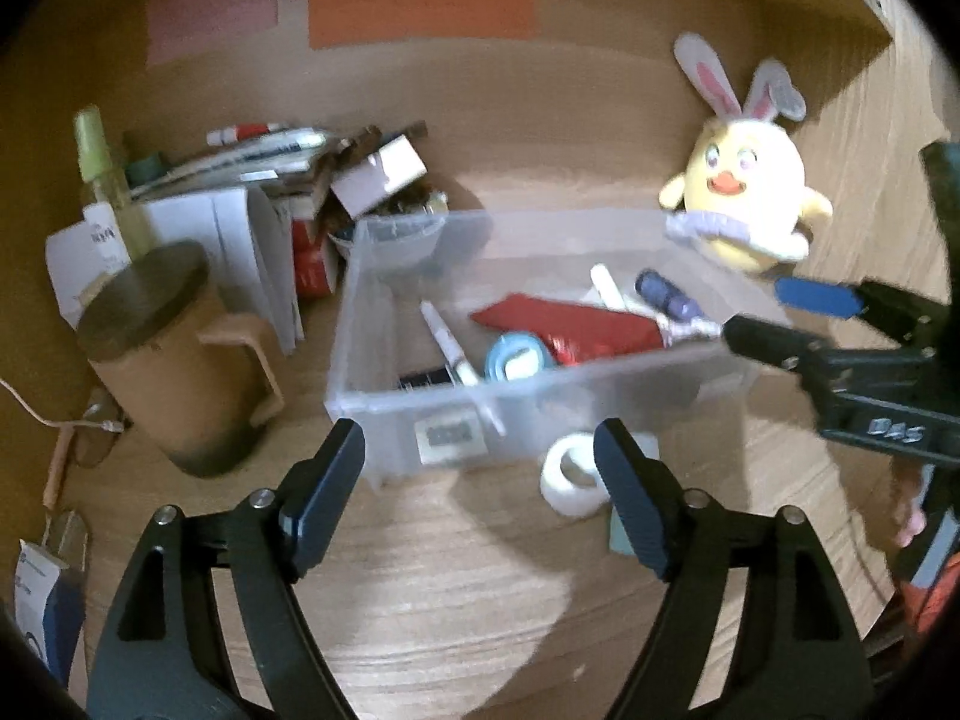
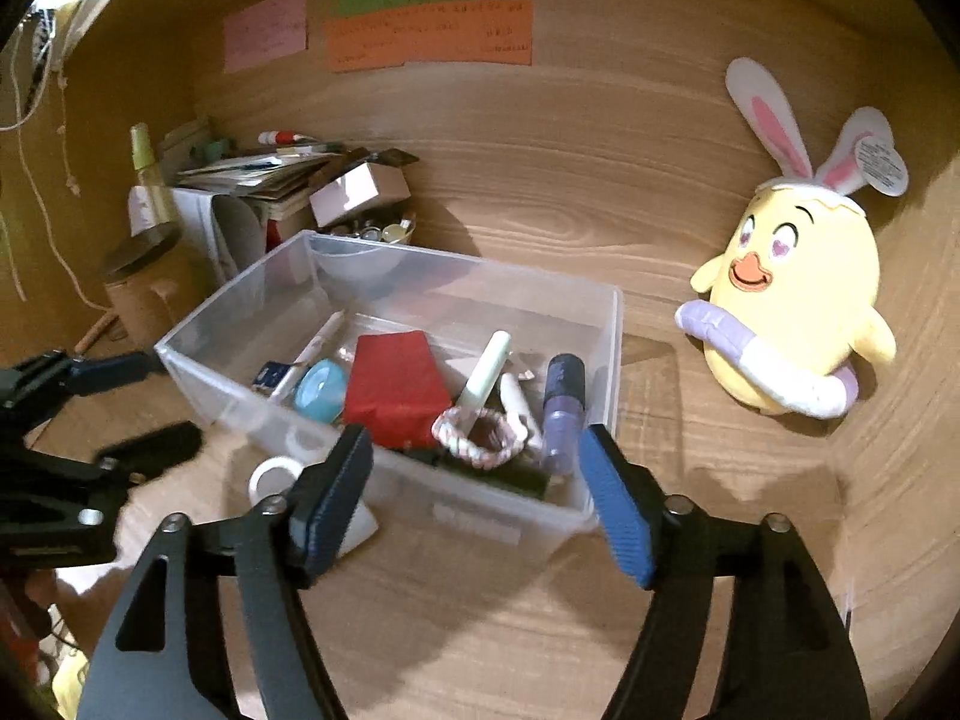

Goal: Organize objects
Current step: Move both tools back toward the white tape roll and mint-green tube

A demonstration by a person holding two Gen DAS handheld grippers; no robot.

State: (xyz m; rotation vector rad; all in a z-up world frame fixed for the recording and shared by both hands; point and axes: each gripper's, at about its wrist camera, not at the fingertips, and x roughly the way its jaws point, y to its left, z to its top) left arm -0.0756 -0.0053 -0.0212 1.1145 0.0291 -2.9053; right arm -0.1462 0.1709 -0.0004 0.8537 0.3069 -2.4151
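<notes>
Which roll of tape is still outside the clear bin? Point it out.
The white tape roll on the desk, just outside the clear bin, in front of its near wall. The blue tape roll already lies inside, beside the red packet.

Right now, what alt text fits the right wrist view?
The open right tool hovers, empty, before a clear bin of small items on a wooden desk. A tape roll lies beside the bin; a yellow plush sits right.
</notes>
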